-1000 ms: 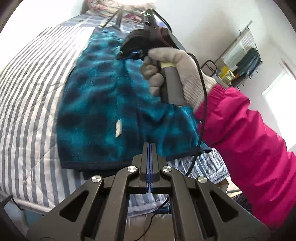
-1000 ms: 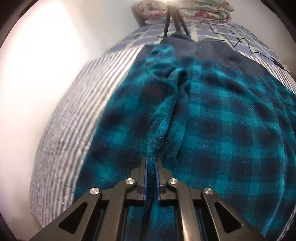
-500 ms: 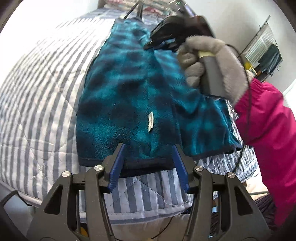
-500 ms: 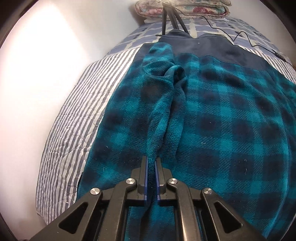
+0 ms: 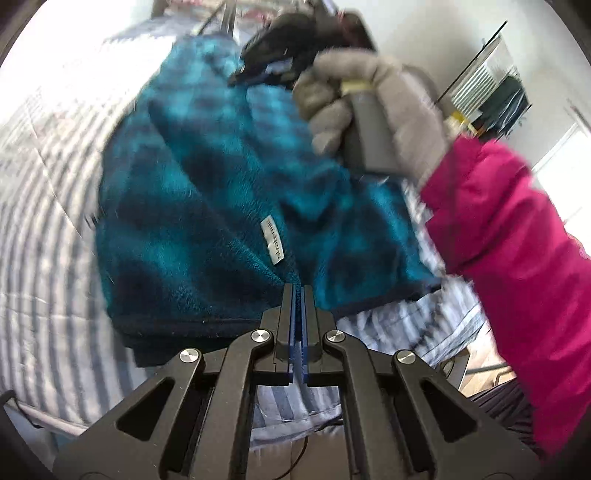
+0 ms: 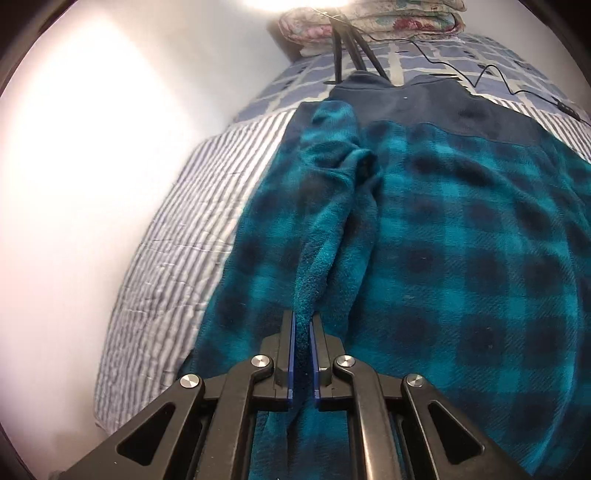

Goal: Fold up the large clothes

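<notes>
Fleece [image 5: 192, 206] hem's getting pinched as our left gripper [image 5: 297, 291], wide half a second ago, is snapping closed; only our right gripper [image 6: 302, 319] view's showing its clamped fold.

Left gripper [image 5: 297, 295] jaws clamped on teal fleece [image 5: 207, 206] hem

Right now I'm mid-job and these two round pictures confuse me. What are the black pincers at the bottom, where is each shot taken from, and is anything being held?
There is no robot arm. A person holds a two-finger gripper in each hand, and a fisheye camera on each looks along its fingers.

In the left wrist view, the left gripper has just snapped shut on the near hem of the teal plaid fleece. That view also shows the gloved right hand holding the other tool.

In the right wrist view, the right gripper is shut on a raised ridge of the fleece.

The fleece lies on a striped bedspread. Folded floral bedding sits at the far end.
</notes>
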The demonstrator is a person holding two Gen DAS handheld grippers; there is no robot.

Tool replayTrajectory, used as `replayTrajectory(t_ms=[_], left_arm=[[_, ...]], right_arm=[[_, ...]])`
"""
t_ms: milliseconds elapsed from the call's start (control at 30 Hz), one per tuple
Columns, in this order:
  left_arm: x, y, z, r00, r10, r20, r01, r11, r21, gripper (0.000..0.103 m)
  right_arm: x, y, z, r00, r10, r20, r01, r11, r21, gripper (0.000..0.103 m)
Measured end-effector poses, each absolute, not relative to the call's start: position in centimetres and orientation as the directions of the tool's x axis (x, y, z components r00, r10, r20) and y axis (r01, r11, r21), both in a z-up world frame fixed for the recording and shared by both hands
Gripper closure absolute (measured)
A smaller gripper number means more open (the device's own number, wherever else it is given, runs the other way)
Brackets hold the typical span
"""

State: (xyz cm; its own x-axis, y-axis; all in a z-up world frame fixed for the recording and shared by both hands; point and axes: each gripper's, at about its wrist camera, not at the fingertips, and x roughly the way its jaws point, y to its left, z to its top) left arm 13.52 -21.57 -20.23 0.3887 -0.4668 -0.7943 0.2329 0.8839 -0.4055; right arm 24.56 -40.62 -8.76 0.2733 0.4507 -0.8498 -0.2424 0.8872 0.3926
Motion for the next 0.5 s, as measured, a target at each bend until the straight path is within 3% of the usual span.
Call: replayTrajectory(t_ms=[133, 200, 233, 267, 300, 500], left_arm=[[13.3, -22.0, -21.5, 0.371, -0.440, -0.818, 0.252, 0.895, -0.368, 0.103], [12.8, -21.8, -20.7, 0.374, -0.443, -0.815, 0.277, 0.892, -0.358, 0.102], [12.4, -21.4, -20.2, 0.372, -0.453, -0.810, 0.282, 0.887, -0.366, 0.091], [12.2, -21.0, -19.8, 0.372, -0.464, -0.804, 0.285, 0.881, -0.377, 0.079], [11.7, -20.4, -19.2, 0.369, -0.486, -0.792, 0.292, 0.870, -0.398, 0.077], [10.6, -15.9, -15.7, 0.450, -0.474, -0.757, 0.285, 0.880, -0.381, 0.076]], right_arm=[[24.2, -41.2, -10.8, 0.266, 0.416, -0.870, -0.209, 0.906, 0.369, 0.097], [23.8, -41.2, -10.0, 0.274, 0.384, -0.882, -0.210, 0.918, 0.335, 0.076], [23.2, -41.0, -8.8, 0.300, 0.349, -0.888, -0.235, 0.929, 0.286, 0.070], [22.6, -41.0, -8.0, 0.316, 0.336, -0.887, -0.250, 0.932, 0.264, 0.069], [22.1, -41.1, -7.5, 0.316, 0.340, -0.886, -0.260, 0.929, 0.264, 0.067], [17.0, -40.8, -5.1, 0.238, 0.408, -0.881, -0.293, 0.895, 0.336, 0.067]])
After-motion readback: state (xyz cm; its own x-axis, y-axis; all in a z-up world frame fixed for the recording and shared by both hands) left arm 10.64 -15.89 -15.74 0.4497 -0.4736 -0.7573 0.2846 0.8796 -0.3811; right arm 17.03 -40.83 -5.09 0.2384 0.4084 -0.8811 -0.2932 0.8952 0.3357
